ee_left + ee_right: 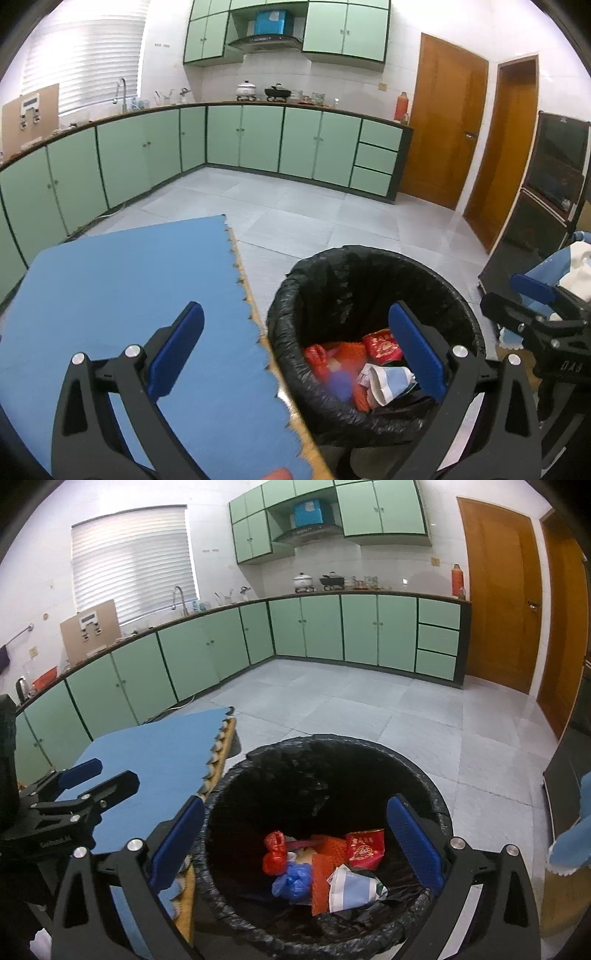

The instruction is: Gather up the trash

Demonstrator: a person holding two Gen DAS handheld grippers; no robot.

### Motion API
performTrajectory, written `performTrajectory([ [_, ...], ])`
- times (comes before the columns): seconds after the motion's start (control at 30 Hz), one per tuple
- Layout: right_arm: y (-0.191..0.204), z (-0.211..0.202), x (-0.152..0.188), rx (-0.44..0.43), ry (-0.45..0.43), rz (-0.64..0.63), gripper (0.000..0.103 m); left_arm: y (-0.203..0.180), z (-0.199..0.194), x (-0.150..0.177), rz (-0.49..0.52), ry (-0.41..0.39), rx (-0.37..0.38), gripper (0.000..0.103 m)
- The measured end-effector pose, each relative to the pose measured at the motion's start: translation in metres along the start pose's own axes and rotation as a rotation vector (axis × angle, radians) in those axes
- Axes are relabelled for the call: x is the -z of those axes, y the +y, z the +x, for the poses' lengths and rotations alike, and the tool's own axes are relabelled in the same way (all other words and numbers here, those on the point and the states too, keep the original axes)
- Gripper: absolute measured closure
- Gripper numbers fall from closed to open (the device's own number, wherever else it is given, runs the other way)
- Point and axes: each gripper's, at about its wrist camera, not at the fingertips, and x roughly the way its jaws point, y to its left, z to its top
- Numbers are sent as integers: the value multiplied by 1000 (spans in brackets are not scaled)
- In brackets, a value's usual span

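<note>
A round bin lined with a black bag stands on the floor beside the table. Inside lie a red packet, a red plastic bag, a blue bag, a blurred blue piece, an orange net and a white-and-blue wrapper. My left gripper is open, spanning the table edge and the bin, with nothing between its pads. My right gripper is open above the bin, holding nothing. Each gripper shows in the other's view, the right gripper at the right edge and the left gripper at the left.
A blue foam mat covers a wooden table left of the bin. Green cabinets line the far walls, with wooden doors at the right. A dark cabinet stands at the right. The tiled floor lies beyond.
</note>
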Motion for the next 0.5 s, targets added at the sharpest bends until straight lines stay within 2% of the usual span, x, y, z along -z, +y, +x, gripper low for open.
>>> performTrajectory([
  [0.5, 33, -19, -2, -34, -6, -43, 6, 12, -49, 1, -9, -27, -37, 6],
])
